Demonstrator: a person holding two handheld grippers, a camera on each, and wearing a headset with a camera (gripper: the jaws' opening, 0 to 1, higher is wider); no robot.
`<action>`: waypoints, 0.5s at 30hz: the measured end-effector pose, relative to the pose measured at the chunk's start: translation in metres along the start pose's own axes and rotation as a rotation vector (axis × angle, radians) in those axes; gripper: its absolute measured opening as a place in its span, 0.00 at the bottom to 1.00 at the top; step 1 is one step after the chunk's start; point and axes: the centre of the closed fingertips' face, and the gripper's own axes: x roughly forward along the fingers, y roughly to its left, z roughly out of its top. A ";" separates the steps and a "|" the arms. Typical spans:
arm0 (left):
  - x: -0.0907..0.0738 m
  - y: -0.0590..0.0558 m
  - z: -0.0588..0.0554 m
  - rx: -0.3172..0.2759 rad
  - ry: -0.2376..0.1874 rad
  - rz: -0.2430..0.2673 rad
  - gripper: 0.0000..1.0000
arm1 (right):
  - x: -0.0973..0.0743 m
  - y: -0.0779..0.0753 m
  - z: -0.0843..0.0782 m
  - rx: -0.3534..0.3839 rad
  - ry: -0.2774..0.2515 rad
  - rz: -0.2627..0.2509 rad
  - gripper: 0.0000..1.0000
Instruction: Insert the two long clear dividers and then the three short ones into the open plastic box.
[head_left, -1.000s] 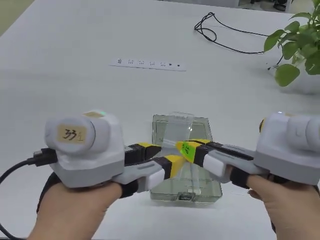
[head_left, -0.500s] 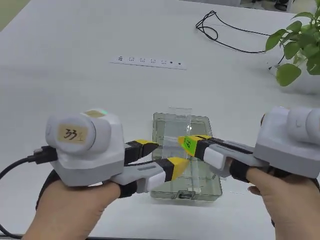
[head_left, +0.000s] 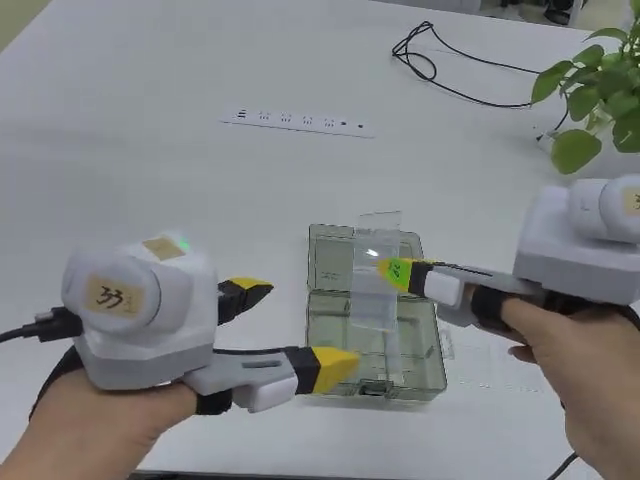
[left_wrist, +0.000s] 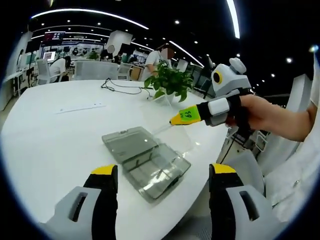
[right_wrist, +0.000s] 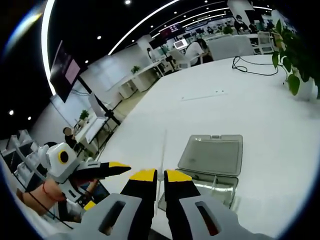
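The open clear plastic box (head_left: 425, 365) lies on the white table, its lid folded flat behind it. My right gripper (head_left: 393, 268) is shut on a clear divider (head_left: 372, 285), which it holds upright over the middle of the box. In the right gripper view the divider (right_wrist: 162, 150) shows edge-on as a thin line rising from the shut gripper (right_wrist: 161, 176), with the box (right_wrist: 212, 155) beyond. My left gripper (head_left: 293, 328) stands open at the box's near left corner, holding nothing. In the left gripper view the box (left_wrist: 147, 160) lies ahead of the open gripper (left_wrist: 164, 170), and the right gripper (left_wrist: 182, 116) holds the divider (left_wrist: 172, 136) above it.
A white power strip (head_left: 300, 125) lies farther back on the table. A black cable (head_left: 440, 70) loops at the back right beside a potted plant (head_left: 595, 90). The table's near edge runs just under my hands.
My left gripper has opened wide and drawn back to the left, away from the divider. The right gripper keeps hold of the divider and has pulled slightly right and up.
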 end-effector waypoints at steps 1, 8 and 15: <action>0.000 0.001 -0.002 0.005 0.004 -0.003 0.77 | 0.001 -0.001 0.000 -0.004 0.011 -0.012 0.07; -0.002 0.003 -0.010 0.064 0.011 -0.046 0.90 | 0.004 -0.007 -0.001 -0.026 0.064 -0.089 0.07; -0.003 0.005 -0.022 0.145 0.043 -0.084 1.00 | 0.010 -0.017 -0.010 0.036 0.135 -0.162 0.06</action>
